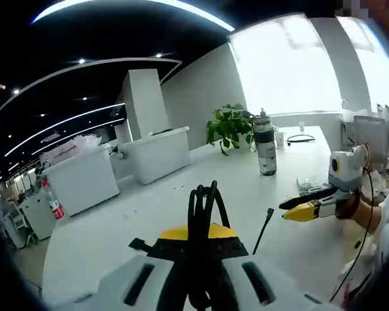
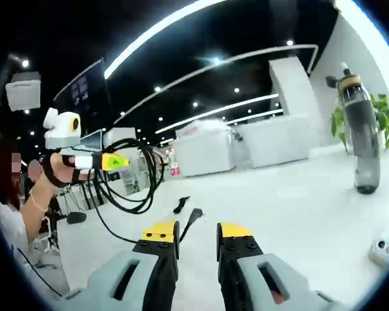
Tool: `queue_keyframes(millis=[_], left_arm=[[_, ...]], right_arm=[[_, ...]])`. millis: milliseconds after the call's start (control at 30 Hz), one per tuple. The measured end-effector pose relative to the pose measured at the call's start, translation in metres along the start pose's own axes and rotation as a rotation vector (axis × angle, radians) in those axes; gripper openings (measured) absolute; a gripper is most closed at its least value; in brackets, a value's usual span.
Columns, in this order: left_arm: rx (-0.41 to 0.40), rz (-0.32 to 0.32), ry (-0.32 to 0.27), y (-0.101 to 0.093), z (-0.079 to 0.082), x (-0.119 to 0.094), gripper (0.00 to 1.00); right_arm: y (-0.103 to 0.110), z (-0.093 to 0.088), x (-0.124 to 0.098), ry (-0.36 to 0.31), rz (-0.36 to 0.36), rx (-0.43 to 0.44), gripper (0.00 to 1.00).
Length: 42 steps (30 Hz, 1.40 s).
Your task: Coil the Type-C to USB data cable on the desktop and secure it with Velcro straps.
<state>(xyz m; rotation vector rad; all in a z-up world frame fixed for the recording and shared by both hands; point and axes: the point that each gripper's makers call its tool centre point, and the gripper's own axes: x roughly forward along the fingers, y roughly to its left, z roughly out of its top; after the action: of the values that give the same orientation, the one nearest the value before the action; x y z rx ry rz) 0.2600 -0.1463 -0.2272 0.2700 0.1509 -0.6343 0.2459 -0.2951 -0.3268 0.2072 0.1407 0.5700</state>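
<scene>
Surroundings on white desk point(image 1: 181, 207): tall dark water bottle point(image 1: 266, 150) standing upright, leafy potted plant point(image 1: 230, 126) just behind it, white counter blocks point(image 1: 157, 154) further back, bright window point(image 1: 292, 61) beyond. Small white item point(image 2: 380, 249) near desk edge in right gripper view, too blurred to identify.

Left gripper point(image 1: 196, 256): clamped on black data cable point(image 1: 201, 214), several glossy round strands bunched upright between yellow-tipped jaws. Seen from right gripper view point(image 2: 114, 161): cable point(image 2: 139, 178) hanging in loose loops, lifted above desk, one free plug end point(image 2: 194, 215) trailing low just ahead of right jaws. Short flat black strap point(image 2: 180, 205) visible near that end; contact with desk cannot be told.

Right gripper point(image 2: 197, 243): jaws parted, narrow gap, nothing between. Also visible from left gripper view point(image 1: 298, 208), held by hand point(image 1: 350, 210), apart from cable.
</scene>
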Motion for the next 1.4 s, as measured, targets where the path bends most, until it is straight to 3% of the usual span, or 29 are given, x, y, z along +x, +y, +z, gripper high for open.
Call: queue_keyframes(millis=[100,267,333,467,600,667,800,833,867,933,1000,1133,1233,1300,1400], left_arm=[[-0.012,-0.001,-0.017,-0.003,-0.001,-0.004,0.07],[-0.054,-0.028,-0.009,-0.006,-0.007,-0.008,0.07],[-0.081,-0.043,-0.005,-0.007,-0.010,-0.011,0.07],[-0.116,-0.061,0.003,-0.008,-0.017,-0.013,0.07],[-0.194,-0.095,0.035,-0.010,-0.027,-0.014,0.07],[-0.270,-0.149,0.048,-0.017,-0.031,-0.013,0.07],[-0.401,-0.242,0.069,-0.029,-0.034,-0.012,0.07],[-0.442,-0.267,0.070,-0.032,-0.034,-0.011,0.07],[-0.485,-0.302,0.078,-0.038,-0.037,-0.010,0.07],[-0.518,-0.336,0.084,-0.044,-0.039,-0.008,0.07],[-0.523,-0.340,0.095,-0.047,-0.042,-0.006,0.07],[-0.519,-0.386,0.109,-0.056,-0.042,-0.010,0.08],[-0.535,-0.475,0.092,-0.066,-0.038,-0.017,0.08],[-0.530,-0.484,0.083,-0.065,-0.039,-0.017,0.09],[-0.467,-0.512,0.047,-0.067,-0.041,-0.018,0.09]], right_arm=[[0.008,-0.011,0.017,0.036,0.016,-0.017,0.22],[0.013,-0.002,0.039,0.024,0.013,-0.055,0.17],[0.016,0.000,0.044,0.020,0.023,-0.071,0.06],[0.025,0.015,0.042,-0.034,0.047,-0.222,0.03],[0.032,0.066,0.023,-0.228,-0.001,-0.432,0.02],[0.050,0.086,0.014,-0.288,0.030,-0.576,0.02],[0.089,0.110,0.002,-0.371,0.007,-1.014,0.02],[0.104,0.113,-0.001,-0.396,-0.012,-1.172,0.02],[0.116,0.111,0.000,-0.391,-0.011,-1.242,0.02],[0.135,0.099,0.004,-0.382,0.061,-1.302,0.02],[0.147,0.089,0.008,-0.375,0.094,-1.437,0.02],[0.152,0.066,0.016,-0.350,0.105,-1.713,0.02],[0.146,0.060,0.021,-0.320,0.137,-1.724,0.02],[0.146,0.061,0.022,-0.315,0.143,-1.731,0.02],[0.148,0.059,0.023,-0.309,0.147,-1.809,0.02]])
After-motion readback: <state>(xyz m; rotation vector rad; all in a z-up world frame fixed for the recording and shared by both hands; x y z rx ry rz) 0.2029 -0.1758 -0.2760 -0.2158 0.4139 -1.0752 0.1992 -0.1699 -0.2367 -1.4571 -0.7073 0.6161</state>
